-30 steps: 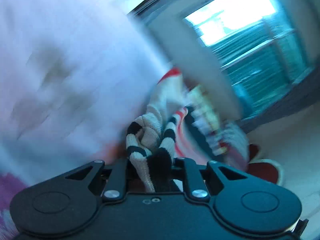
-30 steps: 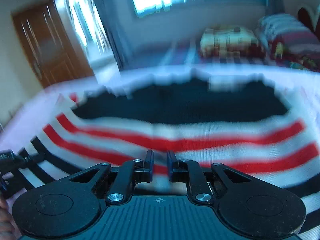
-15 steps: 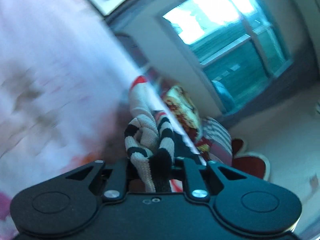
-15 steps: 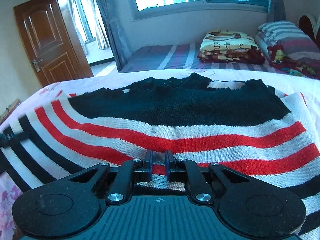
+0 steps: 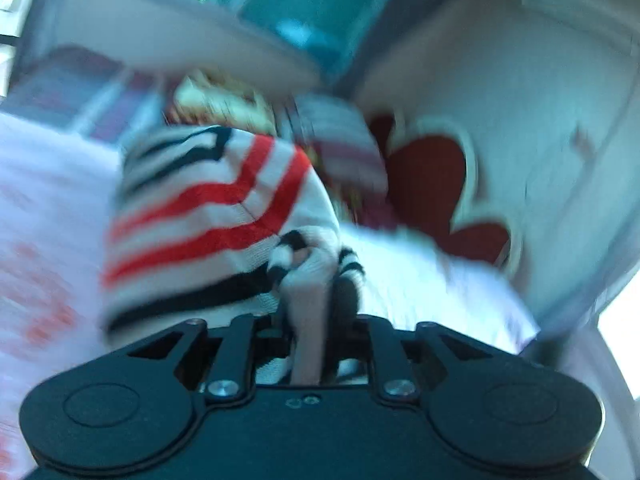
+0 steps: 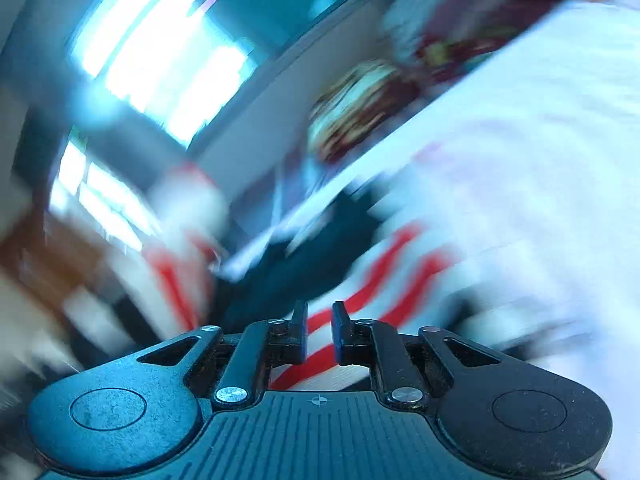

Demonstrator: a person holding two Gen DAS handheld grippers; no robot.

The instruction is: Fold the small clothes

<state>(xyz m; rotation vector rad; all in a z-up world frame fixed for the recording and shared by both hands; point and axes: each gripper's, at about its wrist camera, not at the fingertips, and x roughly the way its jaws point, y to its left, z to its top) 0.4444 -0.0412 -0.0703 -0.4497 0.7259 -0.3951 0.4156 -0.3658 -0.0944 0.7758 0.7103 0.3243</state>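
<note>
A small knit sweater (image 5: 208, 216) with red, white and black stripes is the garment. My left gripper (image 5: 316, 300) is shut on a bunched striped edge of it, and the cloth trails off to the left over the bed. In the right wrist view my right gripper (image 6: 320, 322) is shut on the sweater (image 6: 376, 284), with red-striped cloth pinched between the fingers. Part of the sweater (image 6: 180, 240) hangs lifted at the left. Both views are heavily blurred.
The white floral bedsheet (image 5: 36, 208) lies under the sweater and shows in the right wrist view (image 6: 540, 160). Pillows (image 5: 344, 148) and a red heart-shaped headboard (image 5: 432, 184) stand behind. A bright window (image 6: 160, 60) is on the far wall.
Both grippers have swung fast with the sweater in them; both views have tilted and blurred. The sweater, flat on the bed before, is now lifted and folded over itself.
</note>
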